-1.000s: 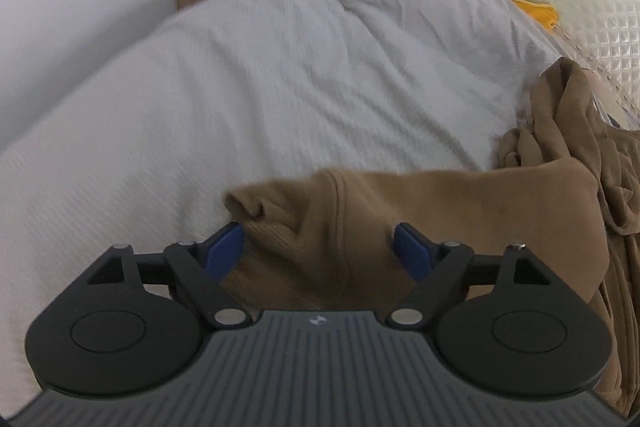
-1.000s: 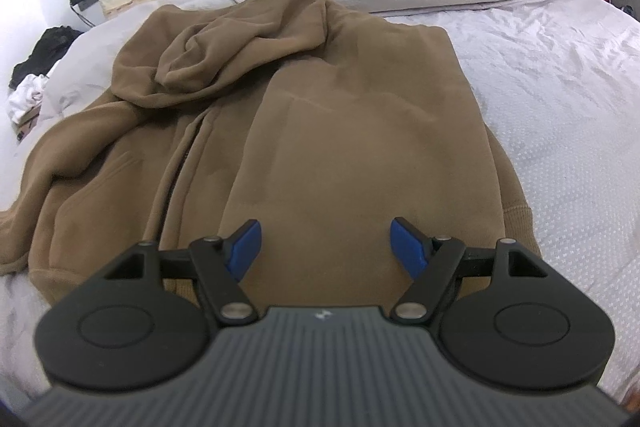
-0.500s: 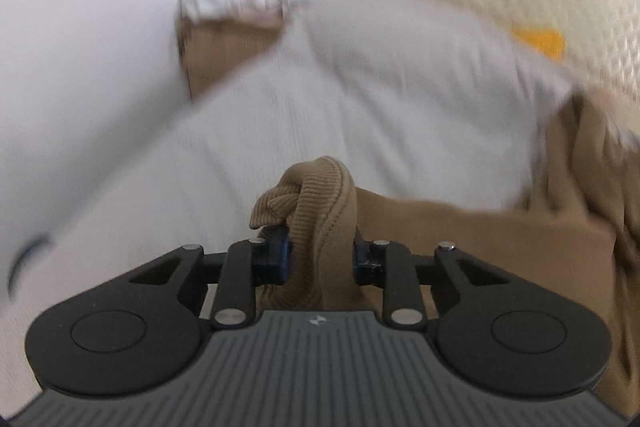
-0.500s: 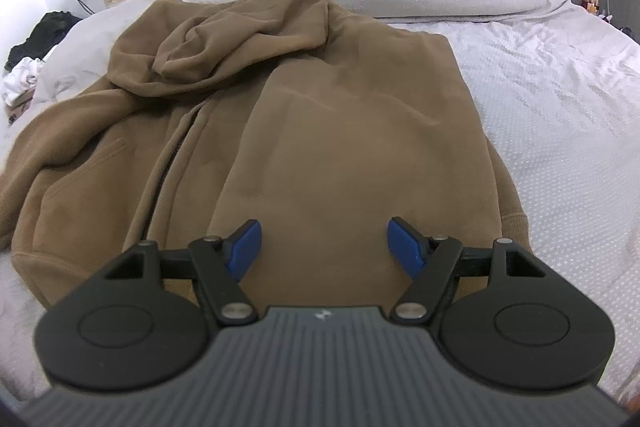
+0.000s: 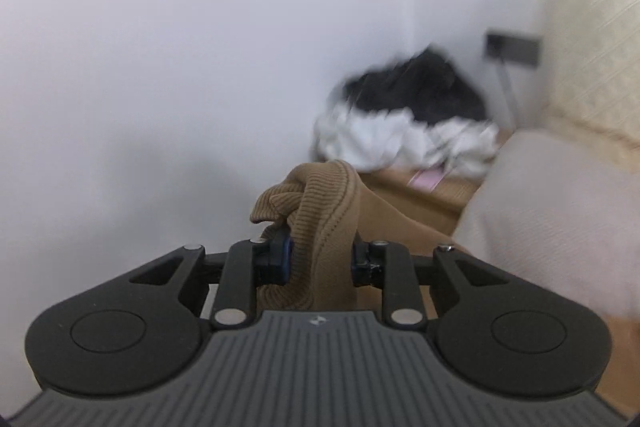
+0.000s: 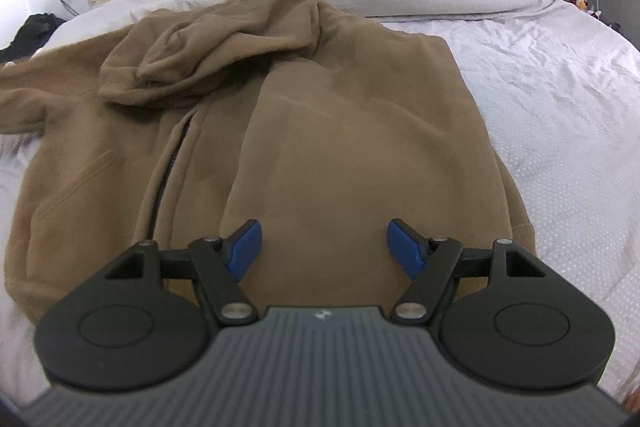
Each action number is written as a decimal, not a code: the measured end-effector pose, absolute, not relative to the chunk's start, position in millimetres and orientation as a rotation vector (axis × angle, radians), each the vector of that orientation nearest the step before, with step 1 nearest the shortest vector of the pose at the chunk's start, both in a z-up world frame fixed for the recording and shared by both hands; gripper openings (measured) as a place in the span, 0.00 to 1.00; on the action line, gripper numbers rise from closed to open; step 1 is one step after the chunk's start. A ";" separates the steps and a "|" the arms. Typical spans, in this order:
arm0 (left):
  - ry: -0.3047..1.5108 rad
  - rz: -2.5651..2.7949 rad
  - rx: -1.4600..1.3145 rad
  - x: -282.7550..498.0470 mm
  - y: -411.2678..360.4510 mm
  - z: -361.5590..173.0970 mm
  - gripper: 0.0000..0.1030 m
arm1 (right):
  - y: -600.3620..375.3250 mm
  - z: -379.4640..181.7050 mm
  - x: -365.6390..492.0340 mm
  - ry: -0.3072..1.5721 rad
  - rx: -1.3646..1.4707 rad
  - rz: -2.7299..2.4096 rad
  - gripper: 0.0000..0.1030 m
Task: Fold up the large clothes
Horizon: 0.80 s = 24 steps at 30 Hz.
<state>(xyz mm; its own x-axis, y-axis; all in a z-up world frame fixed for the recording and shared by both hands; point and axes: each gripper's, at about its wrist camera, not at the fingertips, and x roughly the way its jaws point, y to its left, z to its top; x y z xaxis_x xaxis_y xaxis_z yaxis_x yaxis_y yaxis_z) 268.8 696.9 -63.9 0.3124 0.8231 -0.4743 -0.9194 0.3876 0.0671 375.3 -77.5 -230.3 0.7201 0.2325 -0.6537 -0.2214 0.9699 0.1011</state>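
The left tongs [image 5: 320, 259] are clenching the ribbed cuff [image 5: 320, 195] of the brown hoodie [image 6: 304, 131], bunched between their pads, while the right tongs [image 6: 322, 247] are hovering released just above the hoodie's hem, the garment lying ahead of them across the bed [image 6: 560, 99].

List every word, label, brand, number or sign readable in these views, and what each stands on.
No readable text in either view.
Small pale emblem on the left gripper body: a mark, no letters.
The same emblem on the right gripper body: no letters.
Pink item near the clothes pile: too blurred to read.
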 end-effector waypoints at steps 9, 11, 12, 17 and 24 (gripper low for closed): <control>0.624 1.212 -0.395 278.1 750.9 -161.9 0.29 | -70.8 -232.6 389.6 0.736 0.017 0.226 0.70; 0.652 1.212 -0.397 271.1 751.6 -172.2 0.32 | -72.3 -232.7 391.3 0.735 0.032 0.228 0.70; 0.665 1.210 -0.386 268.2 749.2 -174.3 0.36 | -72.6 -232.5 391.3 0.735 0.037 0.230 0.70; 0.705 1.176 -0.404 243.3 728.8 -167.4 0.57 | -78.8 -226.2 387.0 0.717 0.069 0.249 0.70; 0.689 1.066 -0.444 211.4 660.0 -128.0 0.64 | -91.5 -217.1 377.6 0.689 0.117 0.292 0.70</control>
<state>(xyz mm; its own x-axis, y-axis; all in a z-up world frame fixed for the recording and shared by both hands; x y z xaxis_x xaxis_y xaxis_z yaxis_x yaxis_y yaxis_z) 211.4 660.0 -128.0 0.3088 0.6408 -0.7028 -0.9037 0.4280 -0.0069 377.6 -91.5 -217.1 0.7333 0.3031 -0.6086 -0.2266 0.9529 0.2016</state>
